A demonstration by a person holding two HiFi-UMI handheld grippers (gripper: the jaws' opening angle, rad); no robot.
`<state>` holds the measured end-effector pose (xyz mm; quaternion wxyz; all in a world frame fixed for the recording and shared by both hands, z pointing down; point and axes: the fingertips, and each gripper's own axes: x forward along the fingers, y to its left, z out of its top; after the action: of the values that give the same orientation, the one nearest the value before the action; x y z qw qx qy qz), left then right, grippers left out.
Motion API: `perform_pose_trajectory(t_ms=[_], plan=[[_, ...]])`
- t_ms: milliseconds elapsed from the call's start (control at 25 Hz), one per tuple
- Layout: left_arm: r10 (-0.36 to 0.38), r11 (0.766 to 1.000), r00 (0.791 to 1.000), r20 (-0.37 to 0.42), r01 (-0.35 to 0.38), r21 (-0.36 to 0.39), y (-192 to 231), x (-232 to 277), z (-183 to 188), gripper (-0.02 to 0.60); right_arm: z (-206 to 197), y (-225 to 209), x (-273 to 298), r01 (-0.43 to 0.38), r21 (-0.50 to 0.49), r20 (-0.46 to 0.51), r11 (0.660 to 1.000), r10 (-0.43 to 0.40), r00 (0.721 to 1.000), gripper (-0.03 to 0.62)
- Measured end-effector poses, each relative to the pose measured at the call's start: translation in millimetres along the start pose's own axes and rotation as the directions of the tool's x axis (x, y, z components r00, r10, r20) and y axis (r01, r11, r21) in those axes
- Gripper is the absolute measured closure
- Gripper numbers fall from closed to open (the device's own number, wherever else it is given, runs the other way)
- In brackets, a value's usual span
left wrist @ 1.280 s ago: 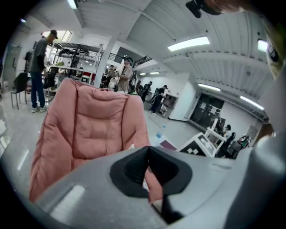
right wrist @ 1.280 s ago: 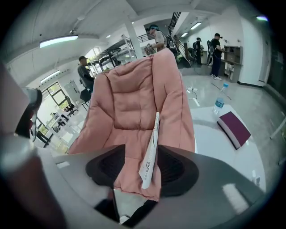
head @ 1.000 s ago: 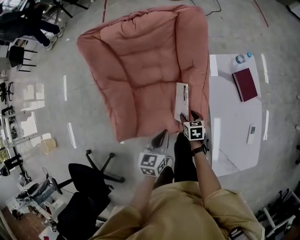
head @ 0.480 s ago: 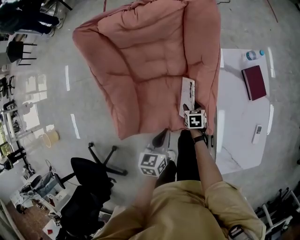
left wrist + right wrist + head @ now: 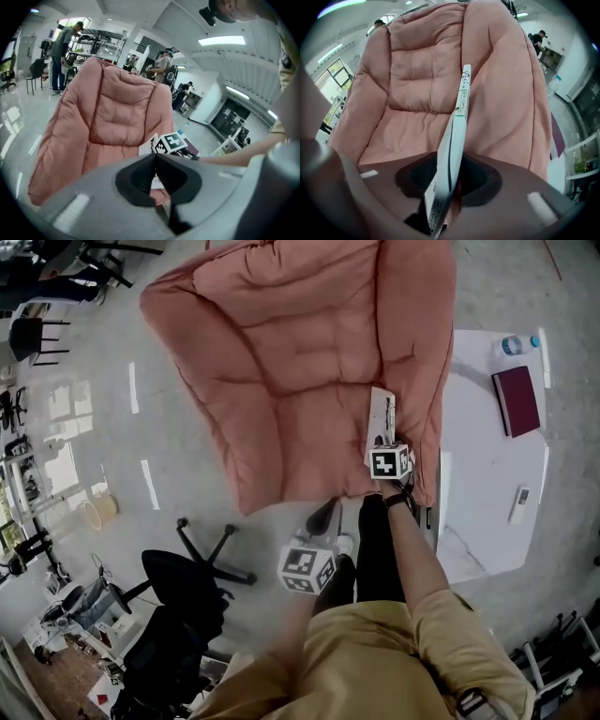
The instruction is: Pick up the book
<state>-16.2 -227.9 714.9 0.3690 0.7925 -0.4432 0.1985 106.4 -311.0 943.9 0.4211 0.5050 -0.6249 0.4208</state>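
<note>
Book [image 5: 459,117] perhaps touching closing right gripper [image 5: 449,185] jaws

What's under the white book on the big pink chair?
The seat cushion of the pink chair is under the white book, which stands on its edge against the chair's arm. The right claw, closing around it, hides its near end.

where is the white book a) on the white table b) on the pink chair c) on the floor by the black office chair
b: the white book rests on the pink chair against its arm, while the book on the white table is a dark red book.
</note>
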Motion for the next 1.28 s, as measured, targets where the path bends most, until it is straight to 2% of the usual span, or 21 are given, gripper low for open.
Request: perform_pose_trajectory(t_ms=[120,320,560,720,840,960,1040,1160,1280], plan=[[0.01,1.0,1.0,0.009,-0.01,-0.01,7.7,-5.0,-1.1,0.581,-0.3,-13.6,4.8,0.062,0.013,0.009,0.998,-0.062,0.998,0.52],[0.024,0.999,0.999,0.044,-0.023,-0.023,9.0,-20.8,3.0,0.581,-3.9,-10.6,-11.5,0.047,0.046,0.049,0.998,-0.049,0.998,0.537],[-0.001,1.0,0.995,0.104,0.001,-0.004,-1.8,-56.9,15.7,0.581,-19.5,18.0,-61.2,-0.017,0.097,0.123,0.995,0.005,0.992,0.546],[-0.03,0.999,0.989,0.147,0.027,0.027,-14.6,-80.1,20.8,0.581,-42.4,35.6,-109.0,-0.044,0.046,0.185,0.998,0.035,0.982,0.546],[-0.044,0.998,0.982,0.182,0.036,0.05,-25.1,-104.3,23.5,0.581,-56.5,48.3,-162.0,-0.062,0.029,0.261,0.998,0.052,0.964,0.546],[-0.056,0.996,0.972,0.227,0.04,0.074,-33.5,-132.3,29.0,0.581,-65.1,60.8,-225.2,-0.081,0.036,0.354,0.996,0.063,0.933,0.546],[-0.068,0.995,0.961,0.268,0.044,0.094,-38.7,-148.0,37.9,0.581,-63.3,66.8,-268.2,-0.082,0.037,0.431,0.996,0.059,0.9,0.547],[-0.092,0.99,0.94,0.329,0.051,0.13,-52.7,-170.4,52.6,0.581,-57.8,73.4,-333.3,-0.066,0.034,0.552,0.997,0.036,0.833,0.547],[-0.124,0.983,0.918,0.376,0.062,0.173,-73.6,-202.6,62.6,0.581,-54.9,84.7,-402.9,-0.051,0.016,0.659,0.999,0.028,0.751,0.546]])
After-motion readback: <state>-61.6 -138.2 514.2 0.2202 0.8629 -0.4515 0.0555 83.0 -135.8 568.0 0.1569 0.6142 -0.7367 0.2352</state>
